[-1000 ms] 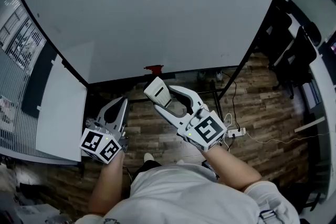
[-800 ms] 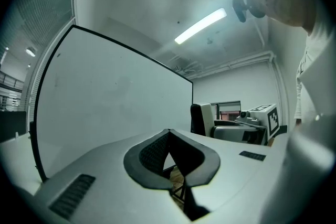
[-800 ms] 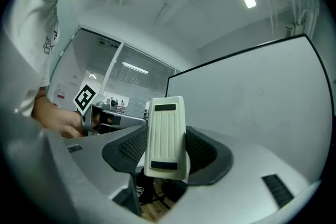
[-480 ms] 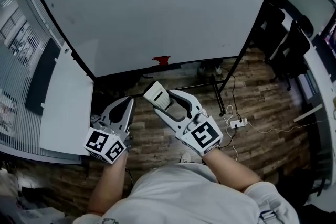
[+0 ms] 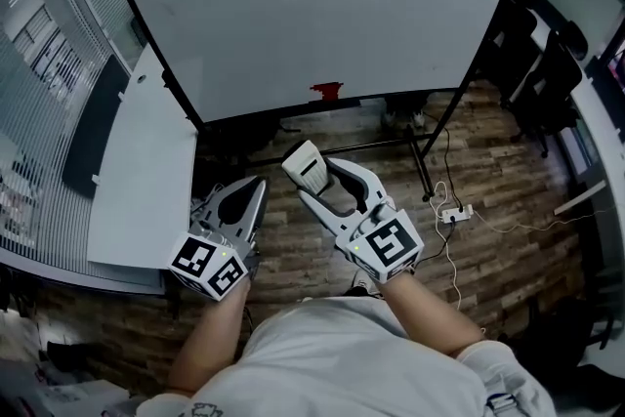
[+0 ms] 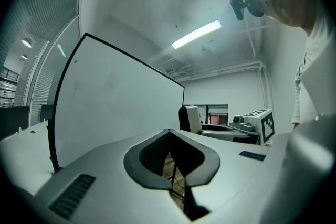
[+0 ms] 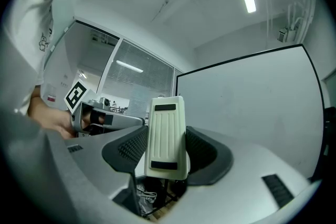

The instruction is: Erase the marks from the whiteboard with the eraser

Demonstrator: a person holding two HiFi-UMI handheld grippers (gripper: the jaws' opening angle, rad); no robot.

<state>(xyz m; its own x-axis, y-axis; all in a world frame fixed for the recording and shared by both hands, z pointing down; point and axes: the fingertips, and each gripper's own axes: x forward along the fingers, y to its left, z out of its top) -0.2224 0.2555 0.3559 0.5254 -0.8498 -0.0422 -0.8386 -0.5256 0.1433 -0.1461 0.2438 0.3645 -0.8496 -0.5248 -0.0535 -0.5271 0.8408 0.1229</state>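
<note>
Right gripper (image 5: 311,173): fingers clamped on the eraser (image 5: 304,165), held over the wood floor (image 5: 488,181), short of the whiteboard's bottom edge.
Eraser: cream with a ribbed back, standing upright between the right fingers (image 7: 131,150) and sticking out past their tips.
Left gripper (image 5: 252,190): fingers together at the tips, nothing between them; beside the white counter's (image 5: 146,171) edge.
Whiteboard (image 5: 322,5): black-framed, facing both grippers.
Red item (image 5: 327,92): middle of the whiteboard's bottom edge; too small to identify.
</note>
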